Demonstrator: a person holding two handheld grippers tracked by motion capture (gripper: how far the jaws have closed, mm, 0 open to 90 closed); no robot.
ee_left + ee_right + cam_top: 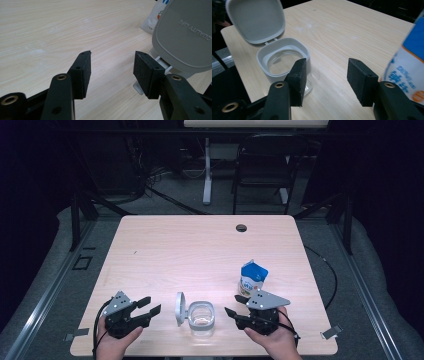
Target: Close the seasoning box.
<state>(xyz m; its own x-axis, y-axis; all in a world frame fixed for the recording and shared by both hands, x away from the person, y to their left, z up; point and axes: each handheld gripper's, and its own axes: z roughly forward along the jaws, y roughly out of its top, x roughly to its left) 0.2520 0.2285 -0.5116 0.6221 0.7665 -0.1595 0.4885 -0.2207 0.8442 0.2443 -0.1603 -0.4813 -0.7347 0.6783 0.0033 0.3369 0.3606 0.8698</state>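
Jar, lid flipped up, stood near table's front edge between both grippers. Left gripper and right gripper gaped empty, apart from it. Carton just behind the right.

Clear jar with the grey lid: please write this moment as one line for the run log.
jar: lid open, upright | carton: behind right gripper | left gripper: open, empty | right gripper: open, empty

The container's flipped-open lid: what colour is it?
Plain grey; the lid shows best in the right gripper view.
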